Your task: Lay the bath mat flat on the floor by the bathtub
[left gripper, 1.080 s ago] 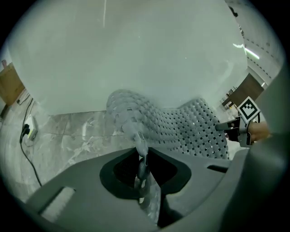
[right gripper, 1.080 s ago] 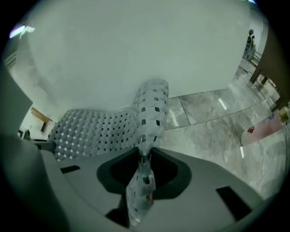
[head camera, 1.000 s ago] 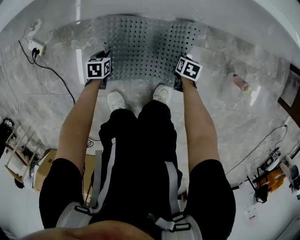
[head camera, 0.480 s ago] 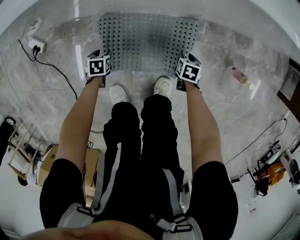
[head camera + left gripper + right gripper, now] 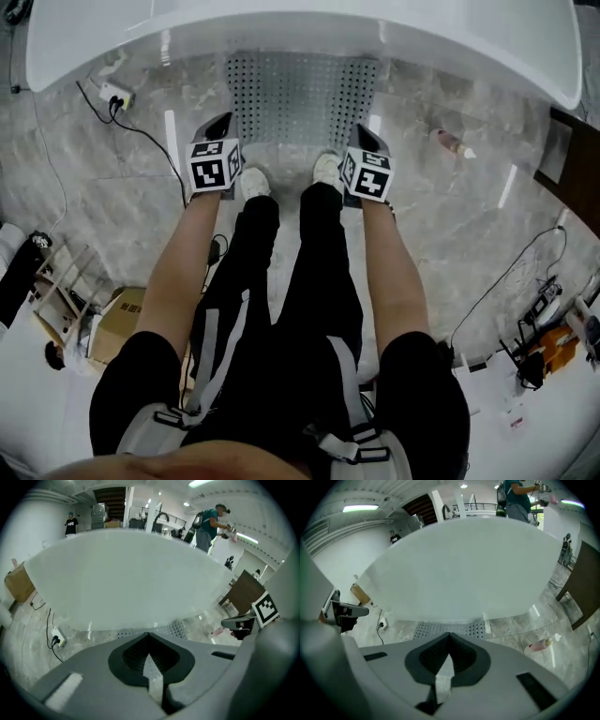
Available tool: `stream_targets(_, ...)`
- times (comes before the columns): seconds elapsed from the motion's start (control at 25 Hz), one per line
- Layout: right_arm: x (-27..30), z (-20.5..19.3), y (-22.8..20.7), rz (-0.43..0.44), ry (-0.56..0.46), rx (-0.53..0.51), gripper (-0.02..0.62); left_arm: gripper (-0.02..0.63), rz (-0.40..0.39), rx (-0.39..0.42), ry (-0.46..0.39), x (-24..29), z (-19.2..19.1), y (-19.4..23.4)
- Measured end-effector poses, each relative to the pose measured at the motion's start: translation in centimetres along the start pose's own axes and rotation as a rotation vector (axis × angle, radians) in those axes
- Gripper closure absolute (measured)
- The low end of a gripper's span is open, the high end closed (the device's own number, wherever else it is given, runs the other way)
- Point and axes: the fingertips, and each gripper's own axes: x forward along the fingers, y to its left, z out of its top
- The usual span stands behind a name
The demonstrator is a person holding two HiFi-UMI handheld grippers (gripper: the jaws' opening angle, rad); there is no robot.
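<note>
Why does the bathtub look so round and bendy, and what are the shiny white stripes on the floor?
Head view: the wide lens bends the bathtub rim into an arc; the white stripes are probably lamp glare on the glossy floor. Left gripper view and right gripper view: wide lenses bulge it into a dome, with dark corners.

bright, even overhead light; glare streaks on glossy grey marble floor; heavy fisheye bending at edges; gripper views vignetted, foreground soft.
</note>
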Motion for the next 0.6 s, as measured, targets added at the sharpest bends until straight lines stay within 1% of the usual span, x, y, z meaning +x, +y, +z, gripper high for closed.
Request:
stream_targets(0.12, -7.6, 4.5, 3.0, 0.016, -0.088, 0.022, 0.591, 0.601, -0.025, 0.019, -0.118, -8.1, 6.0, -2.1)
stream_targets(0.24, -16.2, 9.8, 6.7, 0.027, -0.210, 0.006, 0.591, 0.601, -0.043, 0.027, -0.241, -17.0, 11.7, -4.1)
stream_targets(0.36, -24.0, 17.8, 10.1, 0.056, -0.387, -0.019, 0.591, 0.601, -0.062, 0.049, -0.396, -24.8, 18.9, -5.9)
stream_targets(0.48, -31.7, 25.8, 12.6, 0.081, -0.568, -0.050, 0.591, 0.601, -0.044, 0.089, -0.544, -32.5, 25.9, -7.5)
stream_targets(0.56, -37.5, 29.6, 14.3, 0.085, -0.671, -0.072, 0.591, 0.601, -0.027, 0.100, -0.615, -38.1, 28.8, -8.0)
stream_targets(0.6, -40.5, 31.0, 15.2, 0.086, -0.717, -0.081, 0.591, 0.601, -0.023, 0.095, -0.642, -41.0, 29.7, -8.0)
